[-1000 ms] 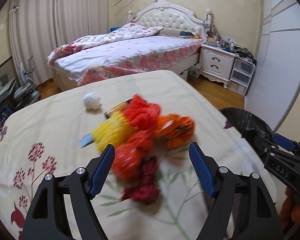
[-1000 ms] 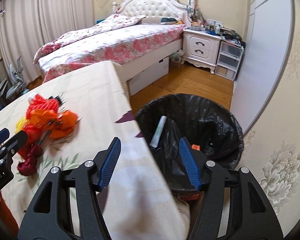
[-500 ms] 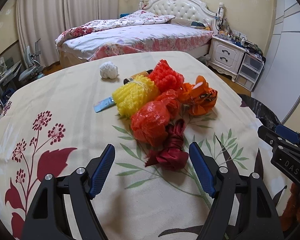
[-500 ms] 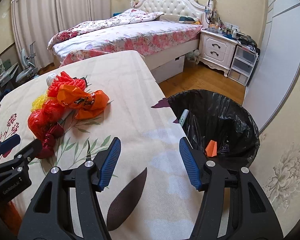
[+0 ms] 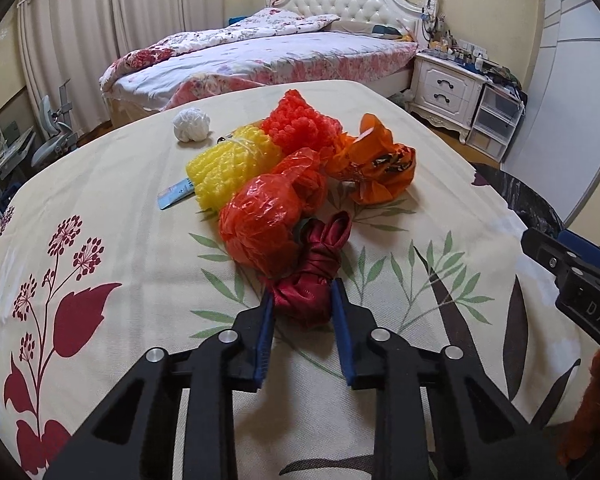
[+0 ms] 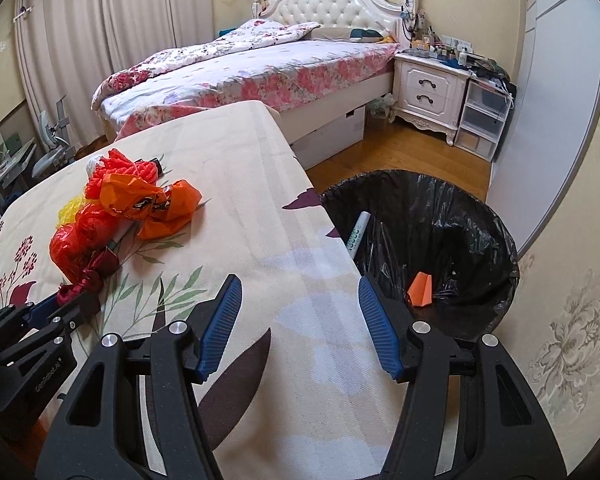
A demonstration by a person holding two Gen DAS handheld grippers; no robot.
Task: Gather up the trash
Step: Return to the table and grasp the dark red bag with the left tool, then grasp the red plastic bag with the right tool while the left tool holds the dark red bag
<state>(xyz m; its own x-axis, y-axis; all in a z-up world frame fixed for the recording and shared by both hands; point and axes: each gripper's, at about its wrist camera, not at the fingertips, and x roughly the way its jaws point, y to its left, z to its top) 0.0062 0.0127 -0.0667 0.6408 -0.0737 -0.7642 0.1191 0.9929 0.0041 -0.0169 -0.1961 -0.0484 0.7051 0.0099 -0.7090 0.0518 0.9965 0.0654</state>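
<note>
Left gripper (image 5: 302,300) closing in on the dark red crumpled satin-like bundle (image 5: 314,276), fingers (image 5: 266,320) having just drawn together until pinching its near end, at the front of the trash heap on the floral cream-clothed counter (image 5: 100,184). Probably light, soft and slippery; best gripped low across the thick knotted part, not a loose fold. Touching it behind: a red-orange crinkled plastic bag ball (image 5: 266,220), likely to drag along. Further back, a yellow foam net sleeve (image 5: 228,168), a red foam net (image 5: 300,124), an orange printed plastic bag (image 5: 380,168), a white crumpled tissue ball (image 5: 191,124). Right gripper (image 6: 300,324) idle, fingers spread and empty, over the counter edge beside the black-lined round trash bin (image 6: 460,208).
</note>
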